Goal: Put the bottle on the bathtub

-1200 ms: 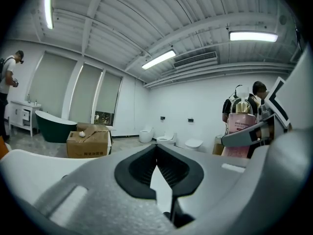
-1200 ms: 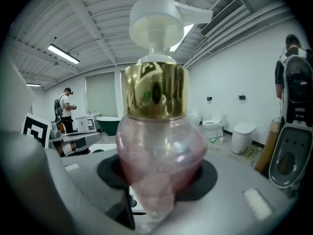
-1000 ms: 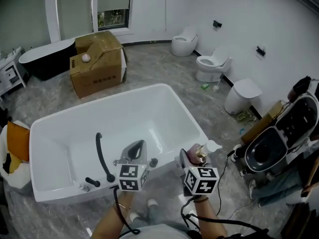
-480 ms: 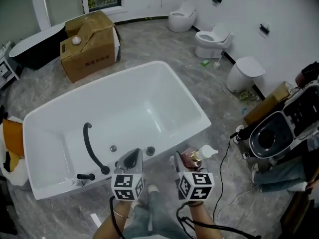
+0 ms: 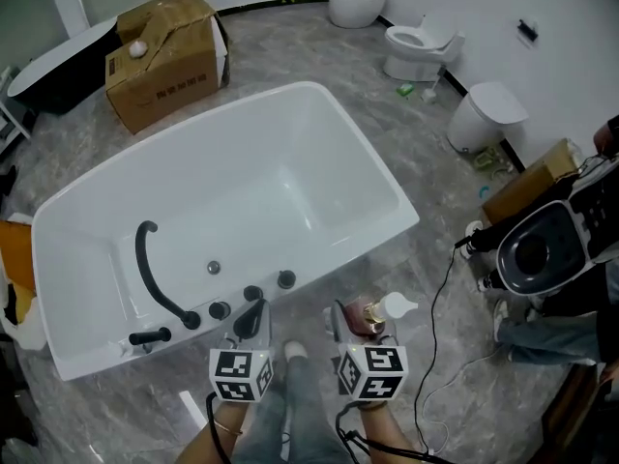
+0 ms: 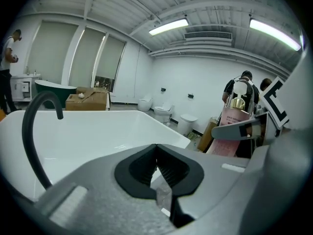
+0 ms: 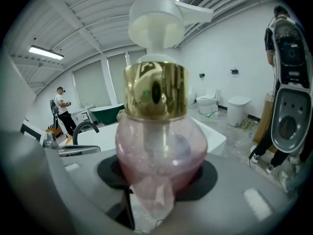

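A pink glass pump bottle with a gold collar and white pump head stands upright in my right gripper, which is shut on its round body. It hangs over the floor just in front of the white bathtub's near rim. My left gripper is beside it to the left, shut with nothing in it, close to the rim's black knobs. A black curved faucet rises from the tub's left end. In the left gripper view the tub lies ahead and the bottle is at the right.
A cardboard box and a dark tub stand beyond the bathtub. Toilets line the right wall. A black-and-white machine and a floor cable lie at the right. A person stands far off.
Both grippers have sunk together, the bottle still held in the right one. They now sit lower in the head view, in front of the tub's near wall.
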`<state>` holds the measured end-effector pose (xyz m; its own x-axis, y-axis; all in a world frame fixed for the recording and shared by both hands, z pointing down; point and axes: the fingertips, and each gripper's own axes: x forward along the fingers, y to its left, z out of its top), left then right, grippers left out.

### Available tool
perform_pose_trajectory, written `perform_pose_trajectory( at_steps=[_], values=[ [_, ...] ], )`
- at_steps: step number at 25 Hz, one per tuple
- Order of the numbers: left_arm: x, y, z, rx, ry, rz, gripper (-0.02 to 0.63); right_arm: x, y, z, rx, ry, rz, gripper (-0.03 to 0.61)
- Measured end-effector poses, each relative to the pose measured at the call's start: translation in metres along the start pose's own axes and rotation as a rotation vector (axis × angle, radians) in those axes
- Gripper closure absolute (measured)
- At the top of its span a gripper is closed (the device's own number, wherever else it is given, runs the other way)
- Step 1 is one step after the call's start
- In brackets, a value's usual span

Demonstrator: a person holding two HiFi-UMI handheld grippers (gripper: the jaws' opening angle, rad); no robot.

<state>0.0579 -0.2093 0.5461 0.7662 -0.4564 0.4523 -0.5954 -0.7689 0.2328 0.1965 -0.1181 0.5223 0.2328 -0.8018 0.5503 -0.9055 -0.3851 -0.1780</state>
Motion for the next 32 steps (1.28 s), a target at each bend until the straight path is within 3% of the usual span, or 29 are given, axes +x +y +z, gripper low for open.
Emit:
perform_pose_trajectory(
  at_steps=[15, 32],
  values=[
    [0.033, 0.03, -0.018, 0.004, 0.001, 0.04, 0.604, 0.056, -0.009, -0.017, -0.045, 0.024, 0.031, 0.36],
    [0.067, 0.064, -0.008, -0.037, -0.025, 0.105, 0.604, 0.129, -0.025, -0.022, -0.07, 0.047, 0.053, 0.36]
  ],
)
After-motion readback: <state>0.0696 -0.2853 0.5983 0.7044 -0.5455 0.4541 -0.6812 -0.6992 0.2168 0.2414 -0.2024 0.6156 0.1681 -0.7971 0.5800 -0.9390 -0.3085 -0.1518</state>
